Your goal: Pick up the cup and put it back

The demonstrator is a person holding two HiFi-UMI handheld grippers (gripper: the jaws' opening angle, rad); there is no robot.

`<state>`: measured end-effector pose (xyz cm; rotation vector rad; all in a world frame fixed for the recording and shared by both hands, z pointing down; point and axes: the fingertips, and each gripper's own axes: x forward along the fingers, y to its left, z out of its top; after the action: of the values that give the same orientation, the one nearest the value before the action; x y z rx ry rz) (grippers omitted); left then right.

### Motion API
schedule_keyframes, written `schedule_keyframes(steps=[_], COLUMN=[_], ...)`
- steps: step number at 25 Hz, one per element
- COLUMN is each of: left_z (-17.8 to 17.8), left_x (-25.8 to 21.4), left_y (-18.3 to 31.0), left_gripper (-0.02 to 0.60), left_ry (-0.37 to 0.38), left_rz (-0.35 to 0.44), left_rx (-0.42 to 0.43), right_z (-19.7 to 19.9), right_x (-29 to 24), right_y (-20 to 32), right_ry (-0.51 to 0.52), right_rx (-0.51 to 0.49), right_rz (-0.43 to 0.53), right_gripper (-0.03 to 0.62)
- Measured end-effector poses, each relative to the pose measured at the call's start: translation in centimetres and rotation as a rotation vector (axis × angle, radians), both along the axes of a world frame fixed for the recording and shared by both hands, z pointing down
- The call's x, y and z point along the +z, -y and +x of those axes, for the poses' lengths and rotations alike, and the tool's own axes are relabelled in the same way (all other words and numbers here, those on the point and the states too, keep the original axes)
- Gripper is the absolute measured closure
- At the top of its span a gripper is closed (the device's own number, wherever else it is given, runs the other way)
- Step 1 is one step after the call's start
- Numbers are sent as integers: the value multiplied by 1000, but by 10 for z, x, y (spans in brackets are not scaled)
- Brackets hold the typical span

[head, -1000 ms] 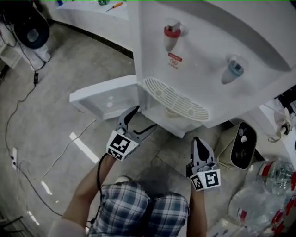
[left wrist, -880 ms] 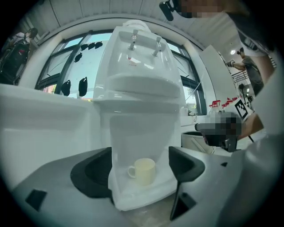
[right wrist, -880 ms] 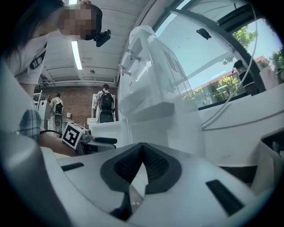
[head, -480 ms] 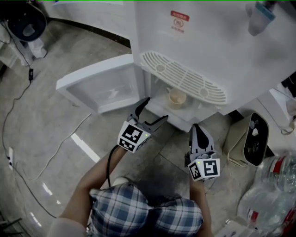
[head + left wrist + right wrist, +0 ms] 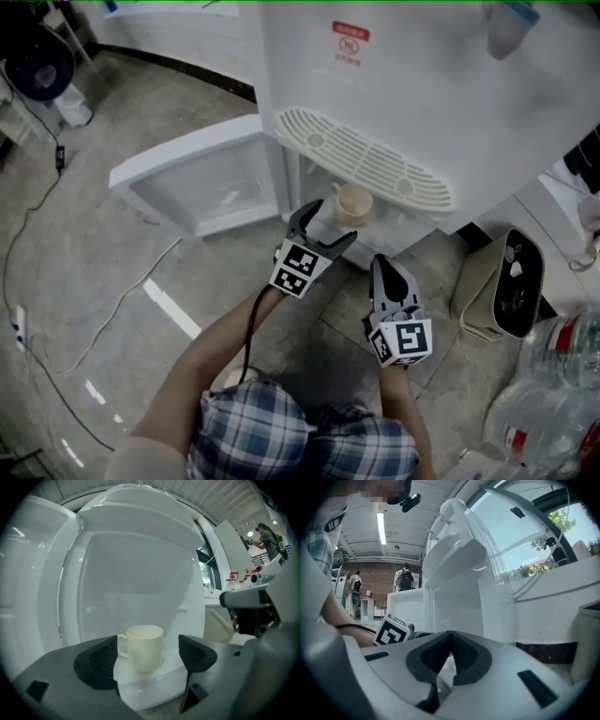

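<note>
A cream cup (image 5: 353, 202) (image 5: 144, 648) with a handle on its left stands upright on the white shelf (image 5: 154, 684) of the water dispenser's lower compartment, below the drip grille (image 5: 361, 164). My left gripper (image 5: 327, 225) (image 5: 149, 656) is open, its jaws spread just in front of the cup and apart from it. Further right and back, my right gripper (image 5: 383, 274) (image 5: 450, 644) is shut with nothing in it, low beside the dispenser.
The white compartment door (image 5: 202, 183) stands swung open to the left of my left gripper. A beige bin (image 5: 497, 291) and large water bottles (image 5: 553, 394) sit on the floor at right. Cables (image 5: 56, 281) trail over the tiled floor at left.
My left gripper has moved forward and right toward the cup in the compartment. The right gripper shifted slightly left, and the view has tilted down.
</note>
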<state>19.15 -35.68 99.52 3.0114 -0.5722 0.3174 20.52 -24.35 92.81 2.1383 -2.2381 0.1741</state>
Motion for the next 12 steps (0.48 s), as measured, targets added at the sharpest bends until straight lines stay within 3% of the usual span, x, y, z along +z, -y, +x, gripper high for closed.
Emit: schedule_keyframes(steps=[12], left_z=[39], left_x=[35], left_y=[19], left_gripper=[190], left_ry=[79], left_rz=[-29], left_rx=[-21], right_z=[9], right_x=[12], right_y=[-2], right_ry=[54], right_rx=[29], right_rz=[-15], right_gripper=[577])
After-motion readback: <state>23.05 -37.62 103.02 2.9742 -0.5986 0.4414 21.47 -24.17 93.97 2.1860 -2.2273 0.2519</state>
